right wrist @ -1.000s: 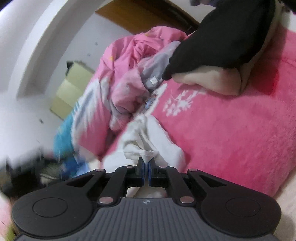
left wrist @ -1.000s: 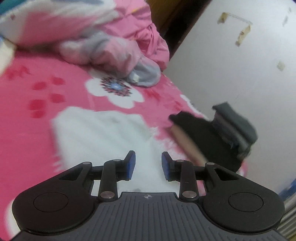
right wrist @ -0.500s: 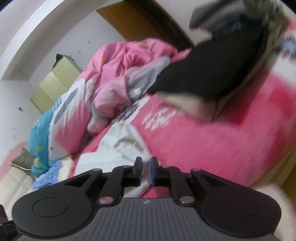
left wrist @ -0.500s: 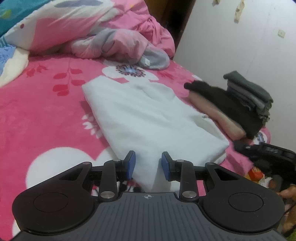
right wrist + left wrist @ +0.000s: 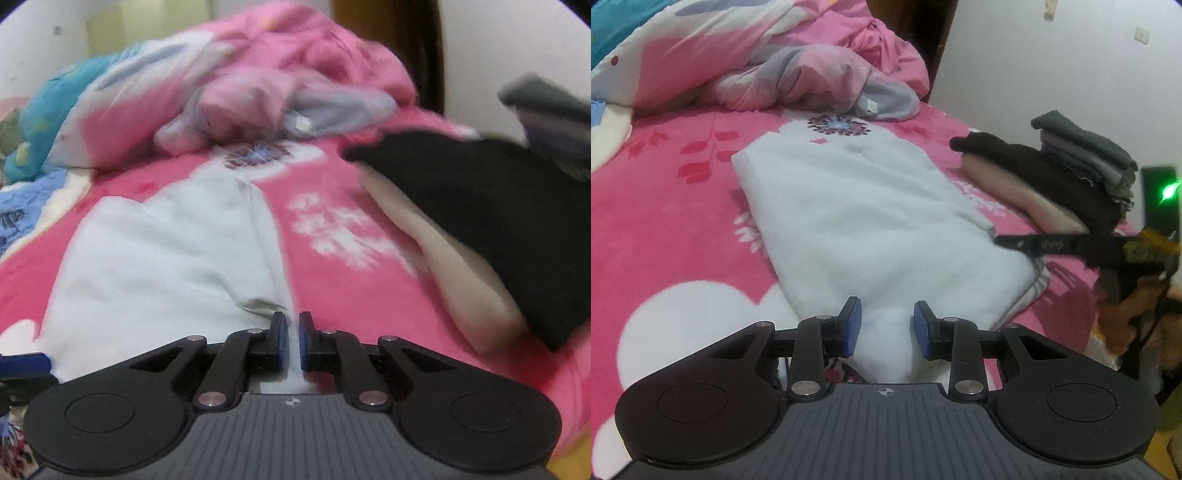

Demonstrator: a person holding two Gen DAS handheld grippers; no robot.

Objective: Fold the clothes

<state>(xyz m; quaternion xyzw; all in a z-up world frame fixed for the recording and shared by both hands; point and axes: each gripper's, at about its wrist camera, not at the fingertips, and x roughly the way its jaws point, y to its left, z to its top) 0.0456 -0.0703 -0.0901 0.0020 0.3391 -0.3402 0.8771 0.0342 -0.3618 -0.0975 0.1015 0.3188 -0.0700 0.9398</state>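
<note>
The white garment (image 5: 871, 229) lies flat on the bed (image 5: 665, 229), on its pink flowered blanket. In the left wrist view its long axis runs from the upper left of the frame, near the purple flower print, down to the lower middle, where a narrow end reaches between the fingers. It is folded into a long strip, wider at the far end than at the near end.

The left gripper (image 5: 886, 328) points forward and downward over this near end. Its blue fingers (image 5: 852, 325) stand spread, with white cloth lying between them; they do not press on it.

In the right wrist view the same garment (image 5: 159, 251) fills the lower left of the frame, and a thin edge of it runs down the middle to the right gripper (image 5: 291, 339). This gripper is also tilted down toward the bed. Its fingers are almost pressed together, with only a narrow gap, and the white edge passes through this gap, so they pinch the cloth. These fingers have just been closing a little. This view is blurred.

At the right of the left wrist view, a stack of folded clothes (image 5: 1071, 173) lies on the bed, black and beige below, grey on top. A crumpled pink quilt (image 5: 812, 74) is at the top of the frame.
</note>
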